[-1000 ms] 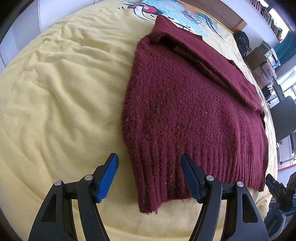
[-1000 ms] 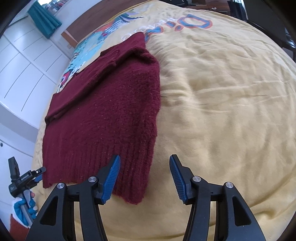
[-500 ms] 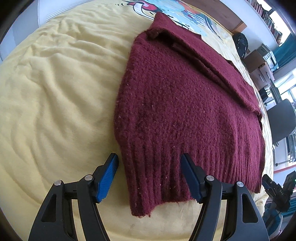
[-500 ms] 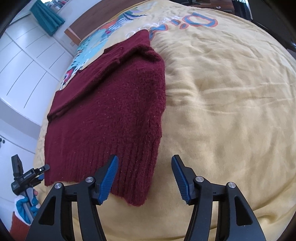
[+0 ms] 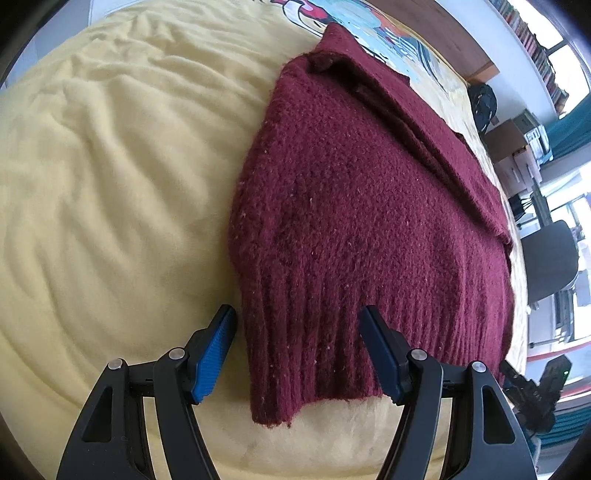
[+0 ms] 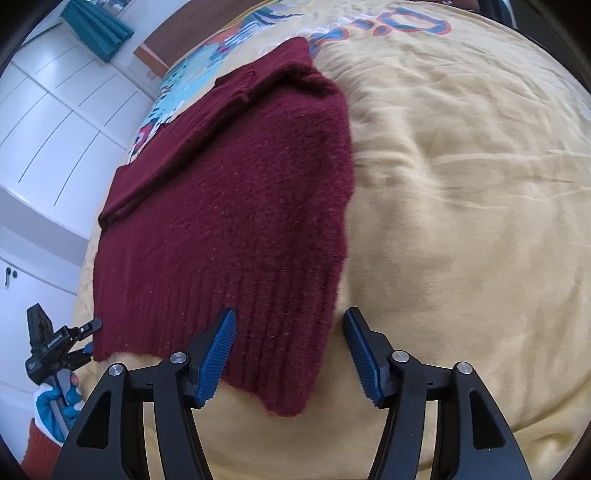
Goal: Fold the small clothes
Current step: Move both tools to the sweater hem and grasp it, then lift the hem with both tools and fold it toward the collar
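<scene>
A maroon knit sweater [image 5: 362, 206] lies flat on a yellow bedspread [image 5: 110, 177], sleeves folded over its body, ribbed hem nearest me. My left gripper [image 5: 295, 354] is open, its jaws standing either side of the hem's left corner [image 5: 273, 406], just above it. In the right wrist view the sweater [image 6: 229, 229] fills the left half. My right gripper [image 6: 288, 354] is open, its jaws straddling the hem's right corner [image 6: 288, 398]. The left gripper [image 6: 66, 347] also shows at the far left of the right wrist view.
The bedspread [image 6: 461, 184] has a colourful print at its far end [image 6: 406, 26]. White cupboards [image 6: 55, 129] stand beyond the bed in the right wrist view. A chair [image 5: 546, 258], boxes and shelves stand at the right in the left wrist view.
Both grippers have moved forward and down toward the hem. Each hem corner now lies between an open pair of jaws. The sweater has not moved.
</scene>
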### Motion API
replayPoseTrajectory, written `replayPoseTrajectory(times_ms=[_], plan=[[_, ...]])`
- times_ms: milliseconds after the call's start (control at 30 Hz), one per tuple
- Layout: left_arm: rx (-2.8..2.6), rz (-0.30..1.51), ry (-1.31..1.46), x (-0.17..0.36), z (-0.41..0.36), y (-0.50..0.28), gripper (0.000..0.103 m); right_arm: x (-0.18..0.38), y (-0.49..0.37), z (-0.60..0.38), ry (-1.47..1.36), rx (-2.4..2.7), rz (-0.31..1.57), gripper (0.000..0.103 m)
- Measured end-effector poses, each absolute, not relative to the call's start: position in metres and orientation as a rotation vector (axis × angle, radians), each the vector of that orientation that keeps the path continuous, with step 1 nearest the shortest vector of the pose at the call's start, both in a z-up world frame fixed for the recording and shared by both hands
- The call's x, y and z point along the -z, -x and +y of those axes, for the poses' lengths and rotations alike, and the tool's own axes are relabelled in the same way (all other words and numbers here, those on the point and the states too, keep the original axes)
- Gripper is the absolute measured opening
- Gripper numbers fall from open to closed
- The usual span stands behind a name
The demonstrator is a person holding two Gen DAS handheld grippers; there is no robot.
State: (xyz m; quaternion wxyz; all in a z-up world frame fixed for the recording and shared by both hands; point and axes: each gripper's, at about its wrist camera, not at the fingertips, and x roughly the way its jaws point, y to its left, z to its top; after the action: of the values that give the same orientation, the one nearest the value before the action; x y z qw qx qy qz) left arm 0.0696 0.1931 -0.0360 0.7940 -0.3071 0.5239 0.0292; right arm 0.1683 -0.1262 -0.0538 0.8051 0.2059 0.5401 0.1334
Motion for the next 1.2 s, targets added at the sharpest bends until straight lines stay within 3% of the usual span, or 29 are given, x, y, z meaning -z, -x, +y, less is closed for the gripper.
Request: replayPoseTrajectory(times_ms=[267, 467, 767, 900, 1200], plan=[[0.015, 1.12, 0.766, 0.041, 0.19, -0.063, 0.063, 0.056, -0.169, -0.123, -0.473, -0.316, 1.152, 0.061], [0.042, 1.124, 0.79, 0.041, 0.185, -0.067, 0.059, 0.061, -0.167, -0.125, -0.505, -0.346, 1.156, 0.047], [0.037, 1.125, 0.834, 0.046, 0.188, -0.07, 0.03, 0.064, -0.163, -0.131, -0.531, -0.37, 1.157, 0.04], [0.05, 1.122, 0.856, 0.048, 0.191, -0.069, 0.013, 0.064, -0.164, -0.125, -0.515, -0.398, 1.171, 0.018], [0.092, 1.073, 0.9, 0.04, 0.199, -0.064, 0.01, 0.05, -0.171, -0.125, -0.494, -0.416, 1.152, 0.011]])
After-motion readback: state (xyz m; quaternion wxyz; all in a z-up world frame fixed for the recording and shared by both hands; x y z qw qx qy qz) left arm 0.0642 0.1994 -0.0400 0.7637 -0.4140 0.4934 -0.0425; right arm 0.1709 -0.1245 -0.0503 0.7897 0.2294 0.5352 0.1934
